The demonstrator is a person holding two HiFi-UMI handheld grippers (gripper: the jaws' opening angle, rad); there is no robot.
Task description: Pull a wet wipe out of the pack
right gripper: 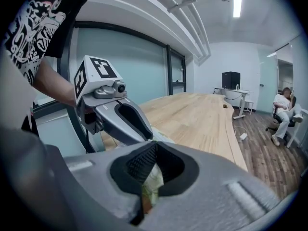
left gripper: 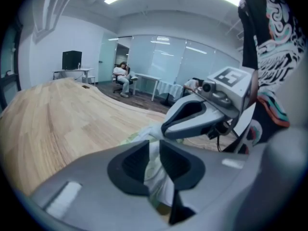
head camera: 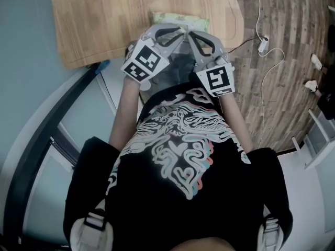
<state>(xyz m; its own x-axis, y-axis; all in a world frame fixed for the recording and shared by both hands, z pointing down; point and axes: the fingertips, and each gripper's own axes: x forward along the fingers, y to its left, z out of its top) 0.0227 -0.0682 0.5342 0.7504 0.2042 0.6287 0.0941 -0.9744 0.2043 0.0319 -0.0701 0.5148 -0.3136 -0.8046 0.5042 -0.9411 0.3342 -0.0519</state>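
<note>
Two clenched tongs, tips together: left tongs on wet wipe, right tongs on pack.

Matt, grained wooden table; crinkled green plastic pack; soft, crumpled white wipe.

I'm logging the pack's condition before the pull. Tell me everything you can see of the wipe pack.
The pack is a soft, pale green-and-white film pouch. It lies on the wooden table near the person's edge, mostly hidden under both grippers. The right gripper is shut on its crinkled film. The left gripper pinches a crumpled white sheet, seemingly a wipe.
</note>
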